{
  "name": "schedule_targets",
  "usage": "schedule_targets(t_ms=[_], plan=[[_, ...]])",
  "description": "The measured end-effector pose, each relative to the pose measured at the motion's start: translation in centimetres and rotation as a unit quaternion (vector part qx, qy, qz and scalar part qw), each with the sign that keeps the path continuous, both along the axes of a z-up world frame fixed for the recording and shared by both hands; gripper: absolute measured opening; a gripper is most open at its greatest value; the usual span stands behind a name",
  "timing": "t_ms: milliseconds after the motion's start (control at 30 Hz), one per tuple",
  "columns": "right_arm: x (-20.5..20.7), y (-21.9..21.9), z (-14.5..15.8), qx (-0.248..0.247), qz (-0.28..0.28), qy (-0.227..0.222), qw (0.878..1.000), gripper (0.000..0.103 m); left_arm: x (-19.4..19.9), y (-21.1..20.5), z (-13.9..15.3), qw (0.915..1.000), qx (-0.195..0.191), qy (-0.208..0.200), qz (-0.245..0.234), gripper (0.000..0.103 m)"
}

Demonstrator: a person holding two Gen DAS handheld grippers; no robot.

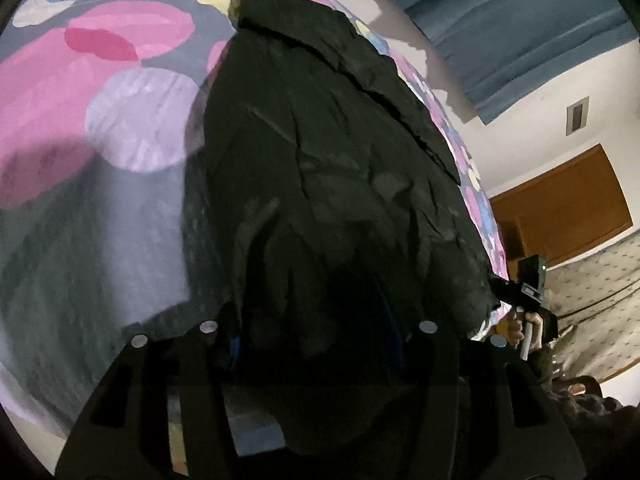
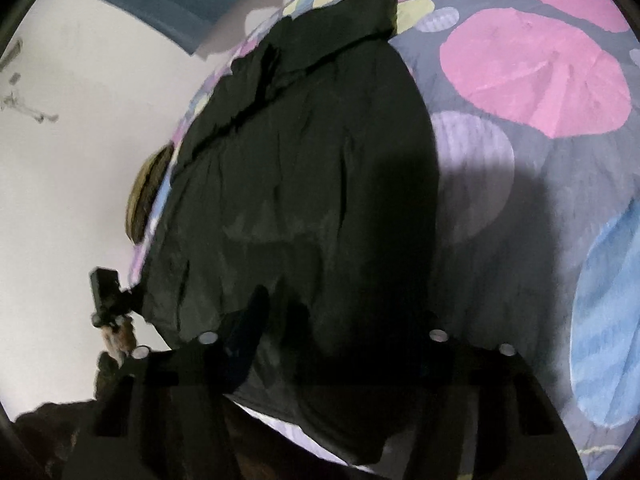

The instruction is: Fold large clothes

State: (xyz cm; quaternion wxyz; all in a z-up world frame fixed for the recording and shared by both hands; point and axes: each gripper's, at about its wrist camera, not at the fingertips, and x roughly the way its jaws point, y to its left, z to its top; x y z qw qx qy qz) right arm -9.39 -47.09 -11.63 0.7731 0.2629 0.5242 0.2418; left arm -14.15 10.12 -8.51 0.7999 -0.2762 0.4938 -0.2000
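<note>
Spotted bedspread (image 1: pixel 120 60), black garment (image 1: pixel 320 160) on it

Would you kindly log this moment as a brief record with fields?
garment: dark, crinkled, collared jacket, spread lengthwise on the bed
surface: grey bedsheet with pink, lilac and blue circles
left gripper: at the jacket's near hem, fabric between its fingers; grip unclear
right gripper: at the same hem, fabric over its fingers; grip unclear
background: blue curtain, white wall

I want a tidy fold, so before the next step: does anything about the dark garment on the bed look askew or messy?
The dark garment lies crumpled, with creases across its middle, and a ridge of bunched fabric runs along its far side. Its near edge lies across both grippers, hiding their fingers. Nothing looks torn or spilled on the spotted bedcover.
</note>
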Motion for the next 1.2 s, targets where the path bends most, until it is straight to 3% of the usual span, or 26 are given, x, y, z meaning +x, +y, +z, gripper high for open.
schedule_targets(t_ms=[100, 167, 233, 333, 400, 533, 800, 967, 1200], plan=[[-0.5, 0.0, 0.0, -0.004, 0.002, 0.003, 1.0, 0.044, -0.5, -1.0, 0.3, 0.9993, 0.03, -0.007, -0.022, 0.051], [-0.6, 0.1, -0.3, -0.002, 0.003, 0.006, 1.0, 0.029, -0.3, -1.2, 0.2, 0.9993, 0.034, -0.003, -0.015, 0.04], [-0.8, 0.1, -0.4, 0.006, 0.006, 0.007, 1.0, 0.024, 0.2, -1.3, 0.1, 0.9995, 0.029, 0.003, -0.006, 0.025], [-1.3, -0.1, -0.1, 0.023, 0.006, -0.002, 1.0, 0.018, 0.1, -1.1, 0.3, 0.9998, 0.018, -0.005, 0.003, 0.018], [-1.6, -0.5, 0.5, 0.046, 0.007, -0.012, 0.999, 0.016, -0.1, -1.0, 0.9, 0.9998, 0.014, -0.014, 0.005, 0.017], [-2.5, -0.8, 2.3, 0.081, 0.01, -0.039, 0.996, 0.015, -0.7, 0.2, 2.3, 0.9987, -0.034, -0.036, 0.015, 0.013], [-0.6, -2.7, 5.8, 0.158, -0.015, -0.085, 0.984, 0.015, 1.4, 2.7, 5.7, 0.9889, -0.117, -0.065, 0.064, 0.012], [4.8, -3.7, 7.1, 0.205, -0.043, -0.105, 0.972, 0.015, 6.2, 4.2, 6.2, 0.9812, -0.157, -0.06, 0.095, 0.012], [13.6, -3.5, 3.8, 0.217, -0.081, -0.064, 0.971, 0.015, 14.9, 5.5, 2.4, 0.9765, -0.167, -0.016, 0.135, 0.012]])
